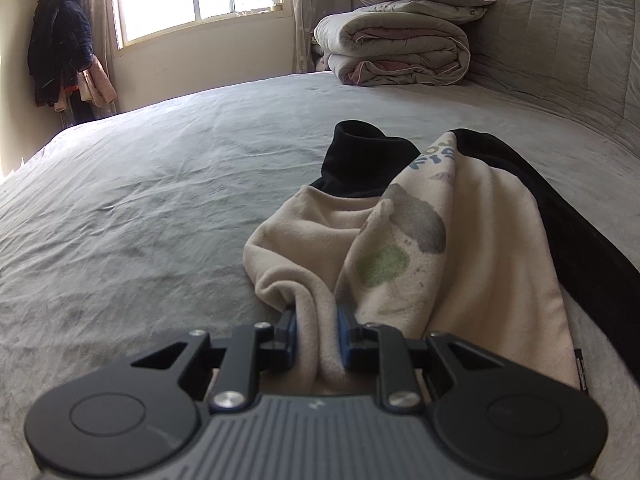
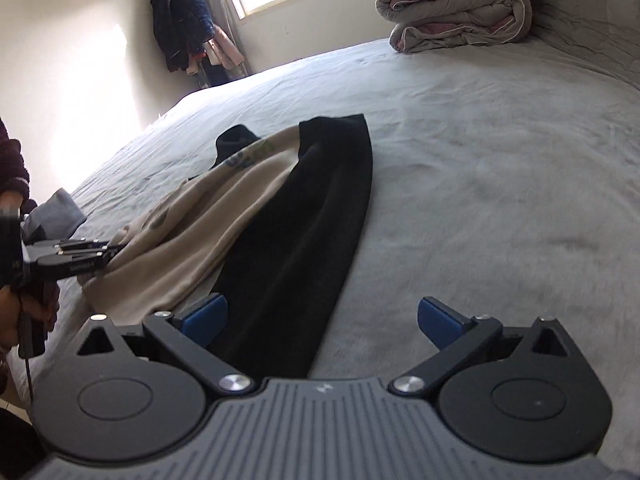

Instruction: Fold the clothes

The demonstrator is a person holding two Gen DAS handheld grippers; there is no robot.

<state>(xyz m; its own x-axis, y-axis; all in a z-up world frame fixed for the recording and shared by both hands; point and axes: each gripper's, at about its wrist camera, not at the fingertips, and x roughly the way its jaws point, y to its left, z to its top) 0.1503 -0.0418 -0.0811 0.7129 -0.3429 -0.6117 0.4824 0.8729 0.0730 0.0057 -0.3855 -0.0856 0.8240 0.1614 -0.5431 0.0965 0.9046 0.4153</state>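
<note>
- Lying lengthwise on the grey bed (image 2: 480, 152), the cream-and-black garment (image 1: 460, 240) has its cream printed body bunched into ridges and a black sleeve (image 2: 304, 240) stretched flat along the garment's right side; a black collar or cuff pokes up at the garment's far end.
- That long, narrow lie fits either a garment being drawn straight for folding or one partly gathered in on itself; I cannot tell which from this moment.
- The left gripper (image 1: 317, 334) is clamped on a fold of cream fabric at the garment's near edge, its blue pads nearly together with the cloth squeezed between them. Likely this pinch is there to lift or pull that edge taut.
- The right gripper (image 2: 322, 316) has its jaws spread wide and grips nothing; it hangs at the near end of the black sleeve, the left pad over the fabric, the right one over bare bedsheet. Whether the pad touches the sleeve I cannot tell.
- Well beyond the garment, a folded quilt (image 1: 396, 48) sits by the headboard.
</note>
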